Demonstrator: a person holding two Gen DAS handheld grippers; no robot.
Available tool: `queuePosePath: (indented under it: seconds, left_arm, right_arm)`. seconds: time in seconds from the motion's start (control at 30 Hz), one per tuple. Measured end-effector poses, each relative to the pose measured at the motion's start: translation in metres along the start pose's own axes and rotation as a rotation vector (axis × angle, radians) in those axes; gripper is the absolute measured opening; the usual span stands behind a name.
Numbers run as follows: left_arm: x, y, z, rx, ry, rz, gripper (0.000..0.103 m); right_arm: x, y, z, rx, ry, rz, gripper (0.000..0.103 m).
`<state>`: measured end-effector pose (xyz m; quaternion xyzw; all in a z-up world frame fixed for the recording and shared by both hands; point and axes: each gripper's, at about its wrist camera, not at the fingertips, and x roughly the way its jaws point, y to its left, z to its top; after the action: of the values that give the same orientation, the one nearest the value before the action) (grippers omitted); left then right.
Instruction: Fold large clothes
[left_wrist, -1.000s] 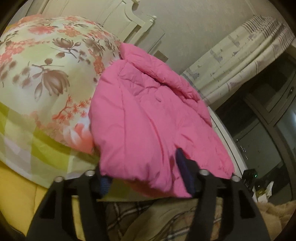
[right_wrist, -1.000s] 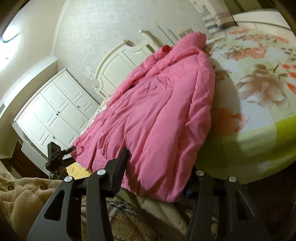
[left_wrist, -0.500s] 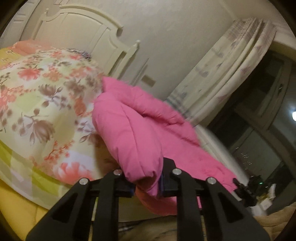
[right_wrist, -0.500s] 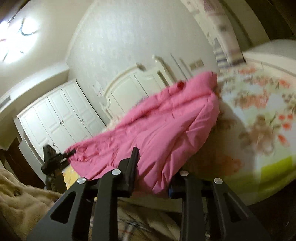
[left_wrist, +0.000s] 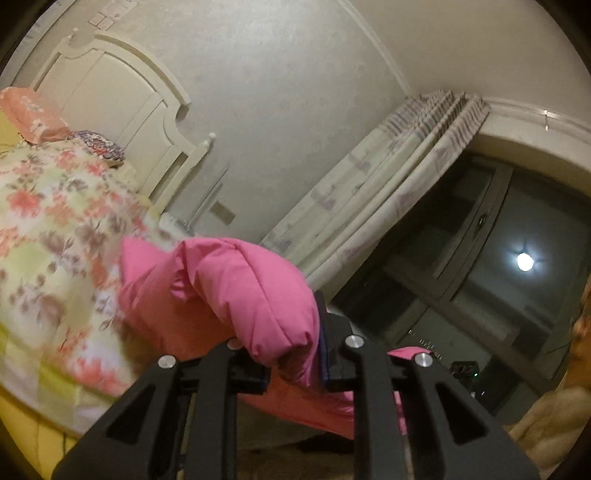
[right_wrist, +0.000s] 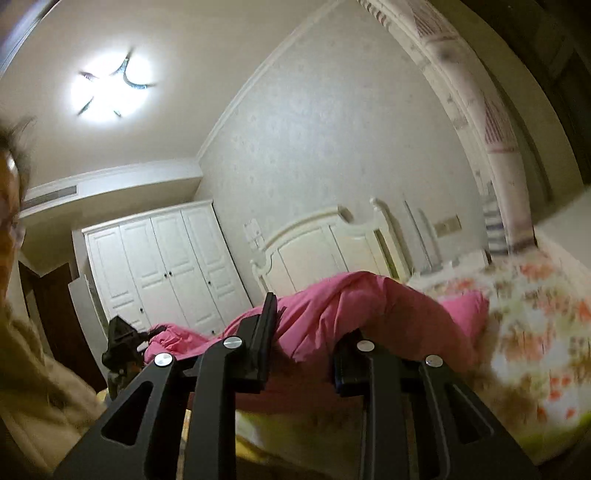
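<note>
A puffy pink jacket (left_wrist: 236, 291) is lifted by its lower edge off the floral bed cover (left_wrist: 55, 236). My left gripper (left_wrist: 293, 360) is shut on a thick fold of the jacket's hem, which bulges up between its fingers. In the right wrist view the same pink jacket (right_wrist: 354, 306) sags across the frame, and my right gripper (right_wrist: 306, 354) is shut on another bunch of its hem. The rest of the jacket trails down onto the bed behind the fingers. The other gripper (right_wrist: 122, 339) shows small and dark at the far end of the jacket.
A white headboard (left_wrist: 122, 96) and pillows (left_wrist: 33, 118) stand at the bed's head. Curtains (left_wrist: 373, 206) and a dark window (left_wrist: 480, 280) fill the right of the left view. White wardrobe doors (right_wrist: 166, 269) and a ceiling lamp (right_wrist: 110, 88) show in the right view. A person in beige (right_wrist: 33, 373) is at the left edge.
Both grippers closed on the jacket's hem and rose, tilting up toward the walls. The jacket, flat on the bed before, now hangs lifted and bunched between them.
</note>
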<state>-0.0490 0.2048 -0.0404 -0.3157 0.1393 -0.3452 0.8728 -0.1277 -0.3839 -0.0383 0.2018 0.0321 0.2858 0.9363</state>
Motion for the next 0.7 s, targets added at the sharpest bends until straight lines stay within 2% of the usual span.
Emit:
queuePosePath:
  seconds: [0.13,0.27,0.37,0.5,0.7]
  left_arm:
    - [0.045,0.017,0.039,-0.078,0.001,0.016,0.021]
    - [0.106,0.041,0.079,-0.115,0.032,0.087,0.023]
    - [0.158,0.075,0.109,-0.231,0.056,0.135,0.028]
    - [0.211,0.120,0.126,-0.346,0.087,0.193,0.031]
    - [0.295,0.185,0.132,-0.397,0.192,0.340,0.031]
  right_arm:
    - [0.046,-0.024,0.038,0.061,0.022,-0.039,0.026]
    - [0.117,-0.071,0.070,0.157,0.067,-0.089,0.026]
    - [0.163,-0.110,0.082,0.253,0.084,-0.117,0.026]
    - [0.218,-0.163,0.078,0.344,0.127,-0.171,0.026]
    - [0.283,-0.236,0.054,0.454,0.233,-0.288,0.026]
